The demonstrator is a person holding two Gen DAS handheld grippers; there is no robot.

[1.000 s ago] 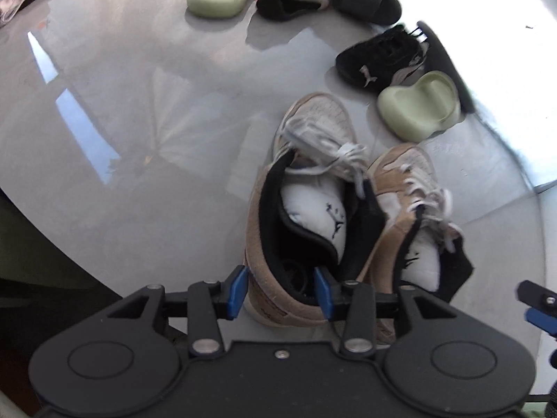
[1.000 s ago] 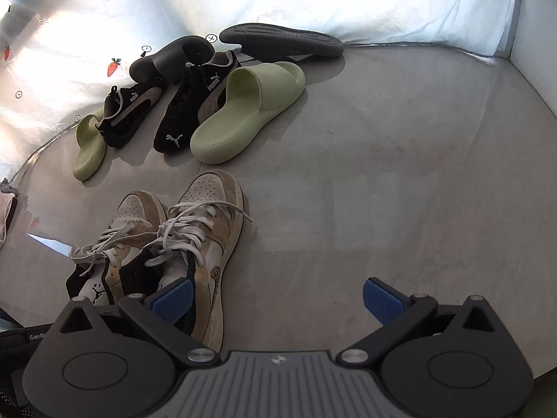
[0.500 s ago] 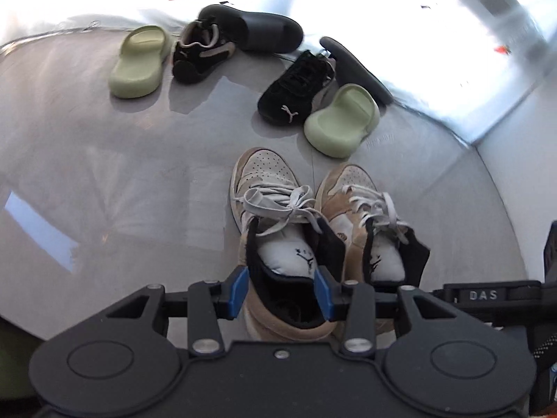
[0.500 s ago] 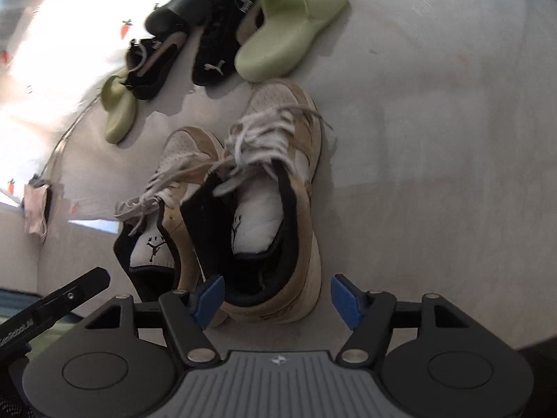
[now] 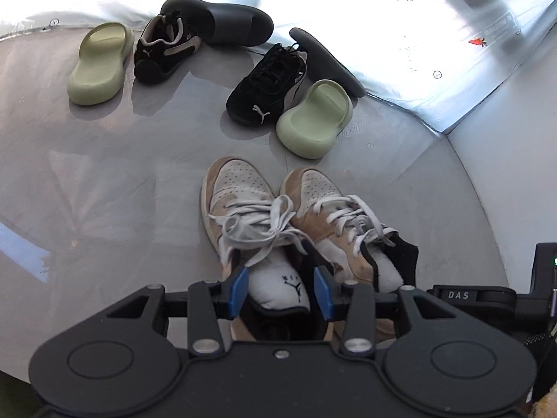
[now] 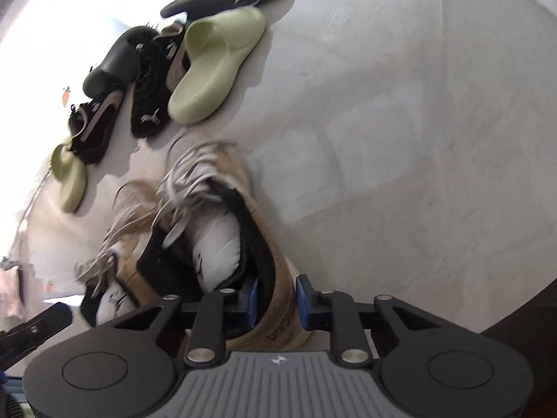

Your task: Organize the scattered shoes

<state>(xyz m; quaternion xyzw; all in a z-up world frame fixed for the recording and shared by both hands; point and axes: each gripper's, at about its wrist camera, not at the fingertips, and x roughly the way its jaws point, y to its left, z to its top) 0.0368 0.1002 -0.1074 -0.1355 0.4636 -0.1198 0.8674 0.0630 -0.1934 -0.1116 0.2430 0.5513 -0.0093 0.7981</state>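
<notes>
Sneakers in tan and white sit side by side on the grey floor [image 5: 104, 181], toes pointing away: the left tan sneaker [image 5: 240, 216] and the right tan sneaker [image 5: 323, 209], laces tangled between them. The left gripper [image 5: 280, 291] has its jaws partly closed around the padded white tongue and collar of the left one, gripping it. The right gripper [image 6: 276, 301] is closing its jaws on the tan heel wall of the right one, which stands between the blue pads. Beyond them lie a black sneaker [image 5: 268, 87] touching a green slide [image 5: 315, 118], with a dark slide [image 5: 327, 61] on edge behind; farther left, a second green slide [image 5: 101, 64], another black sneaker [image 5: 165, 52] and a second dark slide [image 5: 222, 22]
</notes>
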